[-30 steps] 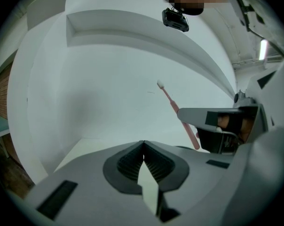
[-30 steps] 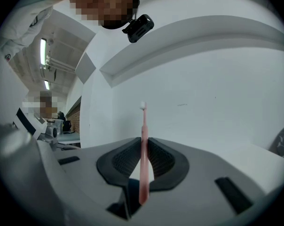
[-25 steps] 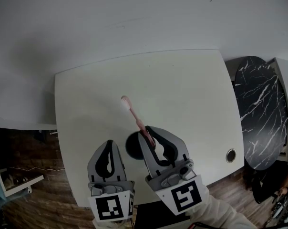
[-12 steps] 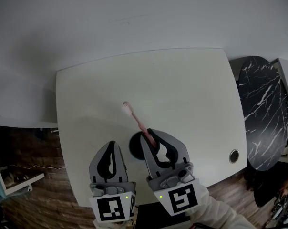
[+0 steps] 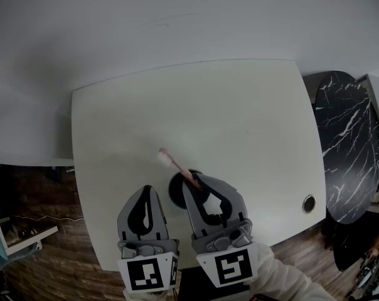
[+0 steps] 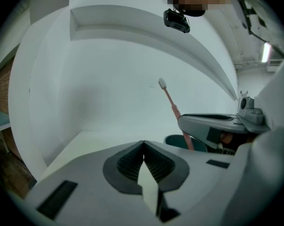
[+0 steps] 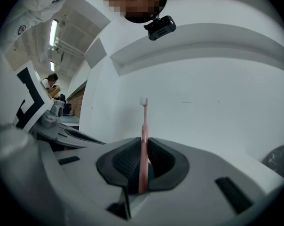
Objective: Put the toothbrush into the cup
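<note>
A pink toothbrush (image 5: 176, 168) with a white head stands tilted, head up and to the left, and my right gripper (image 5: 193, 182) is shut on its handle. In the right gripper view the toothbrush (image 7: 144, 131) rises between the ribbed pads of the right gripper (image 7: 143, 160). A dark teal cup (image 5: 176, 192) sits on the white table (image 5: 240, 118) just left of the right jaws. In the left gripper view the handle of the toothbrush (image 6: 172, 105) comes down at the mouth of the cup (image 6: 177, 141); how deep it goes is hidden. My left gripper (image 6: 143, 144) is shut and empty, left of the cup.
A round cable hole (image 5: 309, 203) lies near the table's right front corner. A black marbled tabletop (image 5: 343, 143) stands to the right of the table. A white wall runs behind the table's far edge, and wood floor (image 5: 45, 256) shows at the left.
The right gripper has sunk with the toothbrush, so the brush head is lower and closer to the cup. The left gripper and the cup have stayed in place.
</note>
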A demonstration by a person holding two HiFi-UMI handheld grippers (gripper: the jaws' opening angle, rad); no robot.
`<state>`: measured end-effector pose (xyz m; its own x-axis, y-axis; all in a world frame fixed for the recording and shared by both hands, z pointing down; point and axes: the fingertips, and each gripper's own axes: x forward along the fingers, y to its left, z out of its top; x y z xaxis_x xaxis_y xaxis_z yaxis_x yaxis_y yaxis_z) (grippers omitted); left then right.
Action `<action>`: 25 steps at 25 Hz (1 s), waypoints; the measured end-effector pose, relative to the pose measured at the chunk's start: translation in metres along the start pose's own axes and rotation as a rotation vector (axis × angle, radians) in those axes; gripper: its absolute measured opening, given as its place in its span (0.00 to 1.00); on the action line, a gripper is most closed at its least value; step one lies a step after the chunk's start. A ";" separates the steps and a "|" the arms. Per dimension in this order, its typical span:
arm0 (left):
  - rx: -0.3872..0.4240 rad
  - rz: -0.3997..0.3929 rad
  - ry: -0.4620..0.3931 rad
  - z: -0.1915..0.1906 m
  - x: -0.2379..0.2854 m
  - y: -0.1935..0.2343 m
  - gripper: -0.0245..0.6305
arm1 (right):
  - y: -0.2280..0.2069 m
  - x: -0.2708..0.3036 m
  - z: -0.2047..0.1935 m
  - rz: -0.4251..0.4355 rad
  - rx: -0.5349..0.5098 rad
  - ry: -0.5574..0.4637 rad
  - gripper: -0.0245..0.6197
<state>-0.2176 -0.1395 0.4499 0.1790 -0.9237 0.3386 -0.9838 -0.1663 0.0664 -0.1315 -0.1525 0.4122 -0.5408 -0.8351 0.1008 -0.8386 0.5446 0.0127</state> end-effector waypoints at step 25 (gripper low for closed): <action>-0.007 0.004 -0.001 -0.003 -0.005 -0.012 0.05 | -0.004 -0.014 -0.013 -0.026 0.023 0.070 0.12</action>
<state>-0.2070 -0.1322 0.4504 0.1754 -0.9247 0.3378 -0.9844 -0.1606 0.0716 -0.1201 -0.1422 0.4233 -0.5136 -0.8410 0.1702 -0.8540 0.5202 -0.0065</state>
